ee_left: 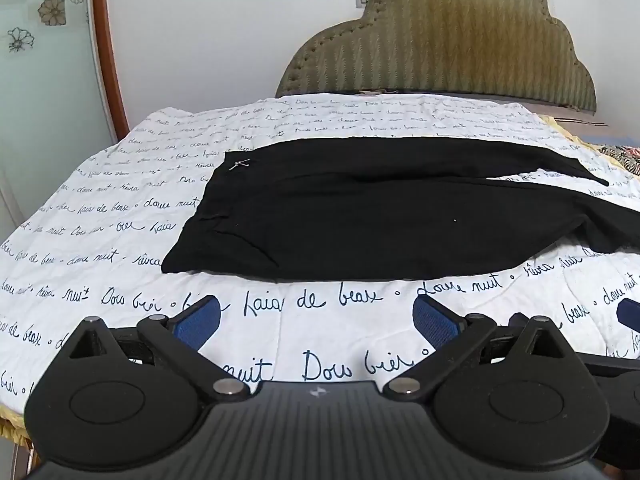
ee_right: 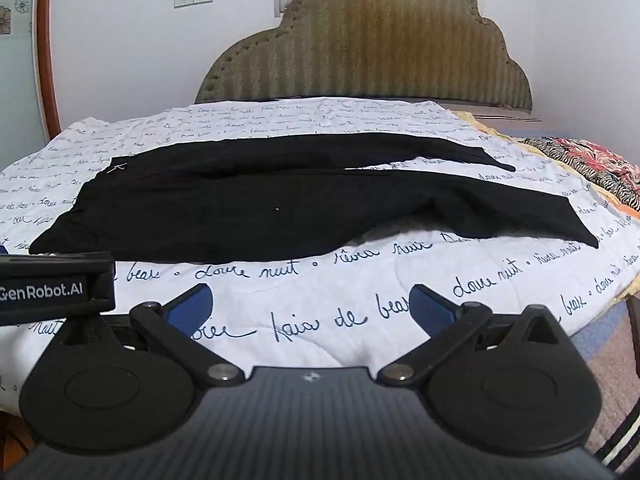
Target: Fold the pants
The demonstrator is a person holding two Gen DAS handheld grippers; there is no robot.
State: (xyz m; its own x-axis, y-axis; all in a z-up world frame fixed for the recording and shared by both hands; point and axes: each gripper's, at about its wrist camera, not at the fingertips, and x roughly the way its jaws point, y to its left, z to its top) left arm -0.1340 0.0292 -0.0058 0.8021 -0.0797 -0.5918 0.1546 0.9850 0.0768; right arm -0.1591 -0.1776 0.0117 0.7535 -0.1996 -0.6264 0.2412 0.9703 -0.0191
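Two hand-held grippers, left [ee_left: 316, 316] and right [ee_right: 310, 308], are held agape, empty. Black pants [ee_left: 360, 220] judged limp, light; best pinched at waistband corners.

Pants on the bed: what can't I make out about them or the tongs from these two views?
- Left wrist view: the near leg's hem runs off the right edge of the black pants.
- Both views: the metal piece at the waist is too small to identify.
- Both views: the pants' underside lies against the bedspread, hidden.
- Left tongs and right tongs: open, holding nothing.
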